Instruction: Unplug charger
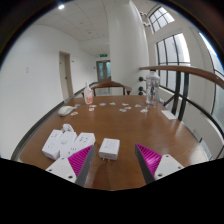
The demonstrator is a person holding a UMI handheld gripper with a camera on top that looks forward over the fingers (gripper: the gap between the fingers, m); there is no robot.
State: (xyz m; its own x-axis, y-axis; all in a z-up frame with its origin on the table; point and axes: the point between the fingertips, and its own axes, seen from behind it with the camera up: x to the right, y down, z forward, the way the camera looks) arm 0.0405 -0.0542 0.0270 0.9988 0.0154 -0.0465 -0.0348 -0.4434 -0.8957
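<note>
A white charger block (109, 149) lies flat on the brown wooden table (130, 125), between my two fingers and near their tips, with a gap at each side. My gripper (113, 158) is open; its magenta pads (80, 157) stand apart on either side of the charger. Several white power strips and adapters (62, 143) lie in a cluster just left of the left finger. Whether the charger is plugged into anything cannot be seen.
A pink and white bottle (88, 95) and a white box (66, 110) stand at the table's far end. Small white items (124, 107) are scattered mid-table. A clear stand (152, 88) is at the far right, by tall windows. Chairs stand beyond the table.
</note>
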